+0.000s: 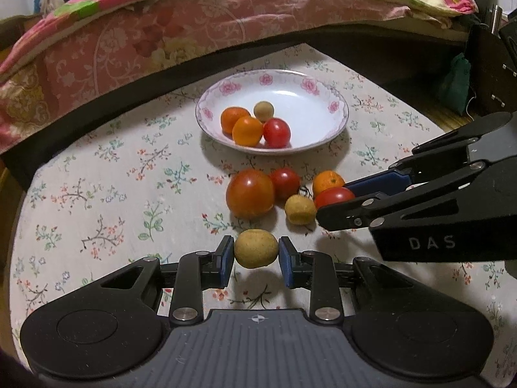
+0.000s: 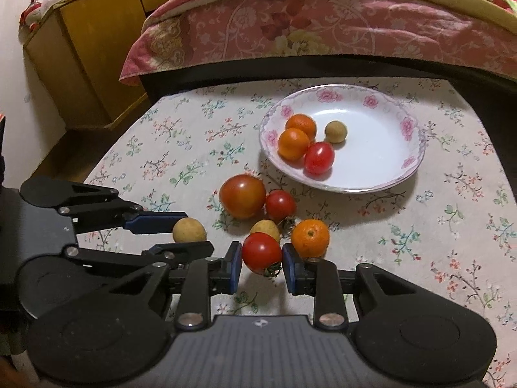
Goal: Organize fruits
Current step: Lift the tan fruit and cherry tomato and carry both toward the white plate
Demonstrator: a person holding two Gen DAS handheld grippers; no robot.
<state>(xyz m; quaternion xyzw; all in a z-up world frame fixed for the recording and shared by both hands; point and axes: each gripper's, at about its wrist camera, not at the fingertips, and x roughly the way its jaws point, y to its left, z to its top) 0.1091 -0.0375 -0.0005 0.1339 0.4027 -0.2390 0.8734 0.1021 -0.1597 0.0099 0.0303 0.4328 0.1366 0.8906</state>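
My tablecloth (image 1: pixel 106 174) is cream, sprinkled with little green, pink and blue flower sprigs. The plate (image 1: pixel 310 85) is white inside, with pink roses and a lilac scalloped line round its rim. On it I see two orange mandarins (image 1: pixel 240 124), one dull tan longan (image 1: pixel 264 111) and a glossy red tomato (image 1: pixel 277 132). My left gripper (image 1: pixel 256 253) is black with blue pads, and the fruit between them (image 1: pixel 256 252) is sandy yellow-brown. My right gripper (image 2: pixel 262 260), black and blue too, has a bright red tomato (image 2: pixel 261 251) with a green stalk. The big tomato (image 2: pixel 242 196) is red shading to orange-green. The bedspread (image 2: pixel 323 26) behind is dusty pink, flowered.
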